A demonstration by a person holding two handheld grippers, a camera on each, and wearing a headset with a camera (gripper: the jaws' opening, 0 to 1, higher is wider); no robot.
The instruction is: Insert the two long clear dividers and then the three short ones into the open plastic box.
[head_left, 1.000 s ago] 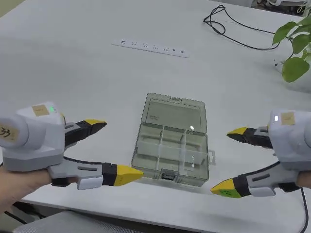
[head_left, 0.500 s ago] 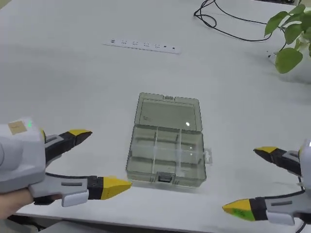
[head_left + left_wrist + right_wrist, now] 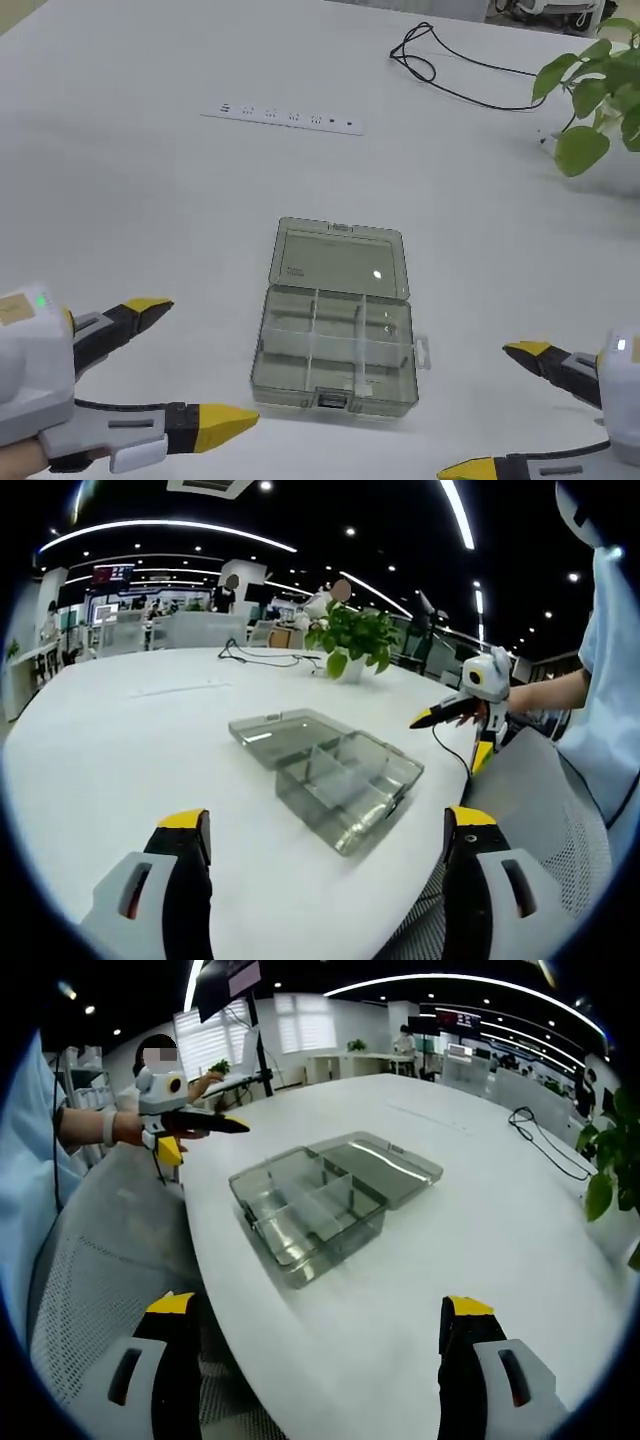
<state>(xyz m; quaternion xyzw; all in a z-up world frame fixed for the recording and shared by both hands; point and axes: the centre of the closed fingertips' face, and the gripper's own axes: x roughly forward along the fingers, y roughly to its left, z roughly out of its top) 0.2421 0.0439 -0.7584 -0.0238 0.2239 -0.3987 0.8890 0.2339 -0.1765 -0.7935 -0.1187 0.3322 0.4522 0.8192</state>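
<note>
Head view looks down from the near edge onto the table (image 3: 130, 200). Left gripper view sits low at near left, facing right; right gripper view low at near right, facing left. All three share the plastic box (image 3: 335, 335).

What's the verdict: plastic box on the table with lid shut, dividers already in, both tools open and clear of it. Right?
Not quite. The lid is open, lying back flat on the table; the head view shows it. Rest holds: dividers are in the plastic box, left tool and right tool open and clear of it.
</note>
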